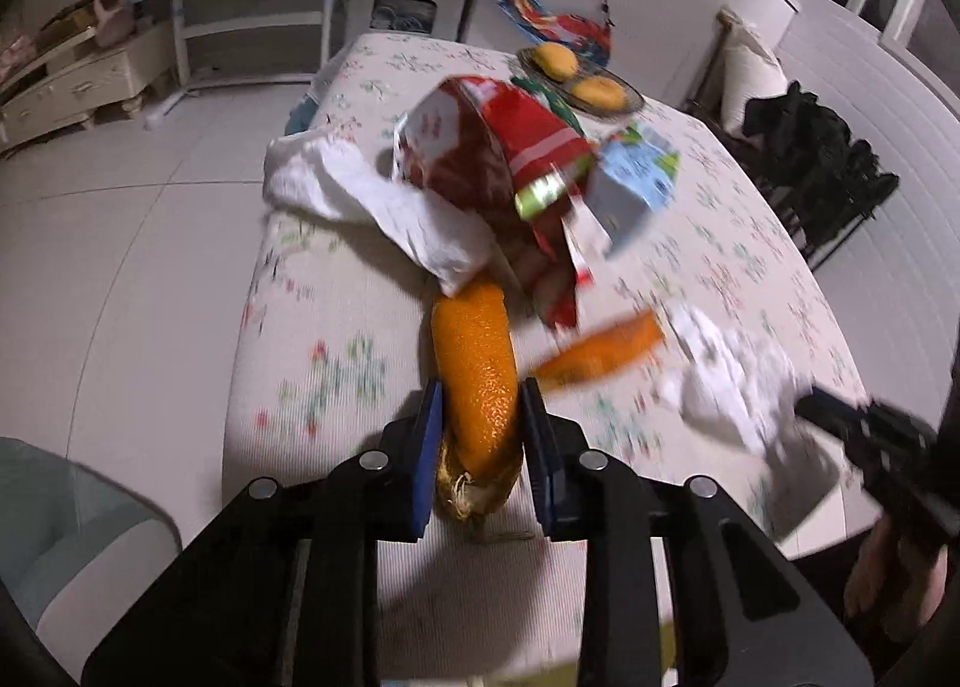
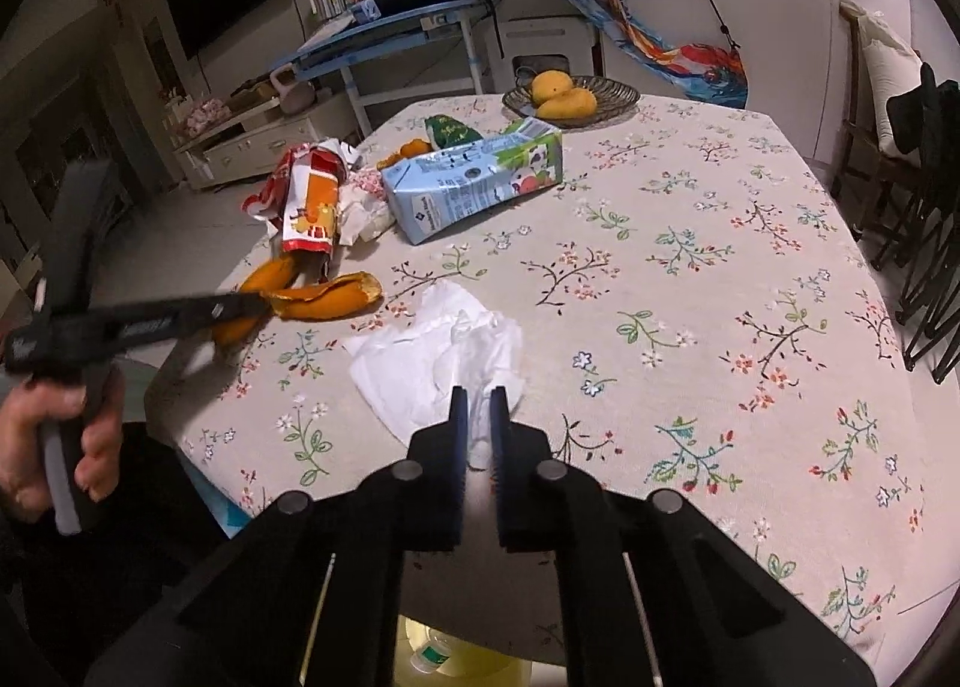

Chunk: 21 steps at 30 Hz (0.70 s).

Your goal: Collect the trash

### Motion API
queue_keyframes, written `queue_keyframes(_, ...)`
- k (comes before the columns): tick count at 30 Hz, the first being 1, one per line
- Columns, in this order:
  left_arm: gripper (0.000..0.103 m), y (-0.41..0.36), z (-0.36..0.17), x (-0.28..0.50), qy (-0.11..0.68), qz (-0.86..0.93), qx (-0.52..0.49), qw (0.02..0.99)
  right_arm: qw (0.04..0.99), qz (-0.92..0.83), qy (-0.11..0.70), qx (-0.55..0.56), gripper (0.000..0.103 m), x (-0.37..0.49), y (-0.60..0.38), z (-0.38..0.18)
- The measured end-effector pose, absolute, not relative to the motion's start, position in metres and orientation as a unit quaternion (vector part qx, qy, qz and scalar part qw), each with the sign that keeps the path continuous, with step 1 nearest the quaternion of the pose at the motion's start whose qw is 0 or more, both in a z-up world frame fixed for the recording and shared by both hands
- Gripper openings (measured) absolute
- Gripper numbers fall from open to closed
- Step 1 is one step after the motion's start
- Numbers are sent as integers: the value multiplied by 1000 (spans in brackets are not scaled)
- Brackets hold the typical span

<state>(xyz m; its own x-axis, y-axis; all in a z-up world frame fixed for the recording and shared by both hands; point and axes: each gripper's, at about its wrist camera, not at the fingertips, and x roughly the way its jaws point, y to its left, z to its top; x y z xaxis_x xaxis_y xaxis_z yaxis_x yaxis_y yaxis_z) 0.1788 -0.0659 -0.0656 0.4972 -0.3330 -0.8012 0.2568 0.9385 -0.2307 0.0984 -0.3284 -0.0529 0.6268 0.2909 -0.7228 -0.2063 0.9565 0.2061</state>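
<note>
A long curl of orange peel (image 1: 474,351) lies near the front edge of the flowered table (image 2: 720,279). My left gripper (image 1: 480,393) is shut on it, a blue pad pressing each side. A second peel piece (image 1: 600,354) lies just to its right. My right gripper (image 2: 478,396) is shut on a crumpled white tissue (image 2: 432,357), which shows between the narrow pads. Behind lie a torn red snack bag (image 2: 312,201), a blue milk carton (image 2: 474,183) on its side and a white plastic bag (image 1: 372,201). In the right wrist view the left gripper (image 2: 252,303) reaches in from the left.
A woven basket (image 2: 618,93) with two mangoes stands at the table's far edge, a green packet (image 2: 450,132) near it. Dark chairs (image 2: 924,243) stand along the right side. Below the near table edge a plastic bottle (image 2: 438,654) lies in a yellowish container. A hand (image 2: 60,435) holds the left gripper.
</note>
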Motion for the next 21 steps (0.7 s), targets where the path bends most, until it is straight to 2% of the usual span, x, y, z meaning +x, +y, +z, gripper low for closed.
queue_keyframes(6, 26, -68, -66, 158, 468, -159, -12, 869, 902, 142, 403, 64, 7, 93, -331, -49)
queue_keyframes(10, 47, -75, -65, 161, 460, -140, 12, 876, 898, 141, 408, 83, 10, 92, -335, -52)
queue_keyframes(13, 48, -83, -65, 163, 456, -131, 32, 880, 902, 133, 402, 86, 51, 90, -335, -53)
queue_keyframes(16, 46, -83, -68, 164, 451, -128, 34, 883, 904, 139, 398, 73, 52, 90, -328, -52)
queue_keyframes(17, 36, -82, -68, 163, 449, -127, 35, 884, 904, 137, 399, 62, 52, 91, -324, -54)
queue_keyframes(19, 26, -81, -68, 162, 449, -130, 32, 883, 906, 126, 403, 33, 52, 92, -317, -58)
queue_keyframes(21, 24, -79, -67, 160, 450, -135, 23, 882, 904, 120, 410, 10, 39, 94, -312, -64)
